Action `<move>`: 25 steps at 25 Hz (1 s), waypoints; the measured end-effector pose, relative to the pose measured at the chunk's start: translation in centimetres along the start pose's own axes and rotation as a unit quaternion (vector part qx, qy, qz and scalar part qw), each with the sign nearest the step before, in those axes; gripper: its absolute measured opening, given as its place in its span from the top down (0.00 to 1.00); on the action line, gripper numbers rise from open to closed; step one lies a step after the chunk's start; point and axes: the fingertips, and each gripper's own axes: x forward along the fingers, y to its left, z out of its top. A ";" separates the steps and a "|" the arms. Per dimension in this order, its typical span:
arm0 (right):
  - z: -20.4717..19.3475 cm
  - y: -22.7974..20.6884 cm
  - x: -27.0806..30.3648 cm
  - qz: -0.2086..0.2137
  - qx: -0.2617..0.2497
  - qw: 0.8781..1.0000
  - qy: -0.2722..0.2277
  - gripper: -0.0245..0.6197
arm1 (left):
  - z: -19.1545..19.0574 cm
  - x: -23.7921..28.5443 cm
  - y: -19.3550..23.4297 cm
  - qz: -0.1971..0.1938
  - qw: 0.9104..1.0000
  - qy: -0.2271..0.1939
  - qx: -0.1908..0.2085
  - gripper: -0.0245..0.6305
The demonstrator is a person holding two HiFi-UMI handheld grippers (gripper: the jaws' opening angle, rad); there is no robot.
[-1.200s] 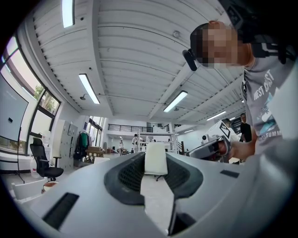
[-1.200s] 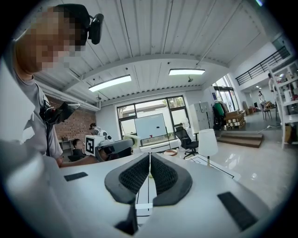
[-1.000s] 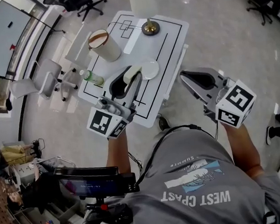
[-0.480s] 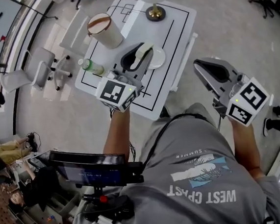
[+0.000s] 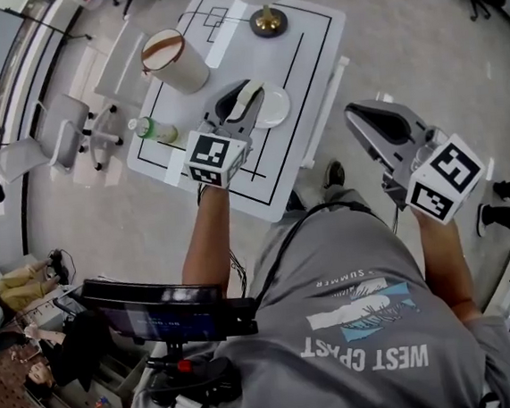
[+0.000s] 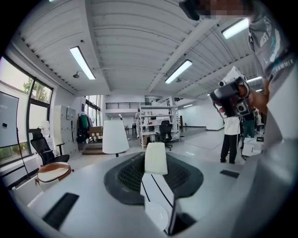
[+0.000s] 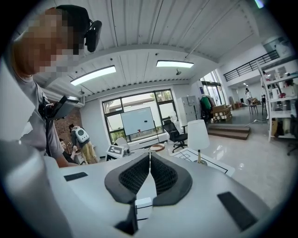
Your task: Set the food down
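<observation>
Left tongs [image 5: 241,98] are out over the white tabletop with black lines [image 5: 307,50], and they've got the goods: a pale cream block of food [image 6: 155,158] is pinched between the dark ribbed pads, jaws part-way closed and pressing on both its sides. The block stands at the very tips, right at the 9 o'clock edge of a small round white plate [image 5: 277,111] near the tabletop's middle. Whether it touches the plate or the tabletop can't be told from these angles. Look around from that plate. At 12 o'clock, at the far end, stands a brass-footed lamp with a white shade [image 5: 267,21]. At 10 o'clock is a white cylindrical tub with a brown rim [image 5: 172,63]. Out at 9 o'clock, by the tabletop's edge, a small green-tinted plastic bottle [image 5: 152,129] lies on its side. Over at 3 o'clock, clear off the tabletop and above the grey floor [image 5: 419,39], are the right tongs [image 7: 149,157]. Their jaws are pressed together with nothing between them.
</observation>
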 end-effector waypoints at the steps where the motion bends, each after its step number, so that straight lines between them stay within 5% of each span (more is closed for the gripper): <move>1: -0.1 -0.2 0.0 -0.001 0.001 1.000 0.002 0.95 | -0.9 0.6 0.1 0.000 1.000 0.013 0.004 0.80; 13: -1.4 -2.3 -0.1 -0.013 0.020 1.000 0.012 0.95 | -11.5 6.5 2.0 -0.003 0.989 0.142 0.053 0.80; 25: -2.4 -4.7 -0.2 -0.034 0.035 0.998 0.028 0.95 | -19.6 10.5 3.3 -0.026 0.963 0.247 0.102 0.80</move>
